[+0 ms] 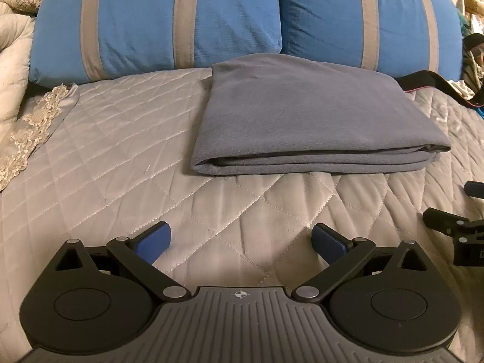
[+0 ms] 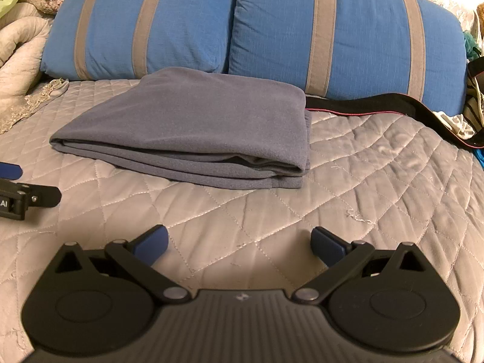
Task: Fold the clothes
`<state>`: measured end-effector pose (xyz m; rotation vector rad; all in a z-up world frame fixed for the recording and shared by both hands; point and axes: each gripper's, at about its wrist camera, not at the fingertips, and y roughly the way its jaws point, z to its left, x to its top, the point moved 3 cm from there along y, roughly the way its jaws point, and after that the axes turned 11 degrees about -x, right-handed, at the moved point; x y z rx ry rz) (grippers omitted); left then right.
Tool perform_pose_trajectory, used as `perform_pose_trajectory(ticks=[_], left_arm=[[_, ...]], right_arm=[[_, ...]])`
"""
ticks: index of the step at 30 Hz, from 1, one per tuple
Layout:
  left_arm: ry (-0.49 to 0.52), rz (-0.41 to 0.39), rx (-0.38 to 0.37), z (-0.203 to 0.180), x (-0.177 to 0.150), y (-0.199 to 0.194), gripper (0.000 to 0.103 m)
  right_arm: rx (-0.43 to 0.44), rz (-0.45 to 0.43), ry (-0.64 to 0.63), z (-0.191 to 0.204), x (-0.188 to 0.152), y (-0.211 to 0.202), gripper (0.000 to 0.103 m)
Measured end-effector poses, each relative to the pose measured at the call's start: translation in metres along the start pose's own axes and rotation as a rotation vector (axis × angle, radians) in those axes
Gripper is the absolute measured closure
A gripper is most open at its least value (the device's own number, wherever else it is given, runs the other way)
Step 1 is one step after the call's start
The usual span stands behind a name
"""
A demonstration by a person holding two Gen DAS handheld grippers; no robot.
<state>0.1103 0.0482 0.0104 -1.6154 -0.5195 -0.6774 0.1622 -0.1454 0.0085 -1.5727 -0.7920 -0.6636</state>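
1. Far left: a lace-edged cloth lies at the left margin of the quilted bedspread, with a bunched beige cover behind it.
2. Left gripper: jaws spread wide, nothing between the blue pads. It hovers low over bare quilt, well apart from the garment's near edge.
3. Centre: the folded grey garment lies flat on the bedspread. Its near edge shows stacked layers; its far edge rests against the blue pillows with grey stripes.
4. Open quilt runs along the garment's left side, near edge and right side.
5. Right gripper: jaws spread wide, holding nothing, above bare quilt short of the garment's near right corner.
6. Right: a black strap with red edging lies on the quilt from the garment's far right corner toward the bed's right margin.
7. Far right: mixed fabrics, not identifiable.
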Motion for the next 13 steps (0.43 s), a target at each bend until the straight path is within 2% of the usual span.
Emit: perform_pose_trajectory(ticks=[13], left_arm=[[0.006,-0.018,0.007,-0.0007,-0.0025,-0.0016,0.001]], right_arm=[[-0.001,-0.002,0.0,-0.0004,-0.0004,-0.0002,0.0]])
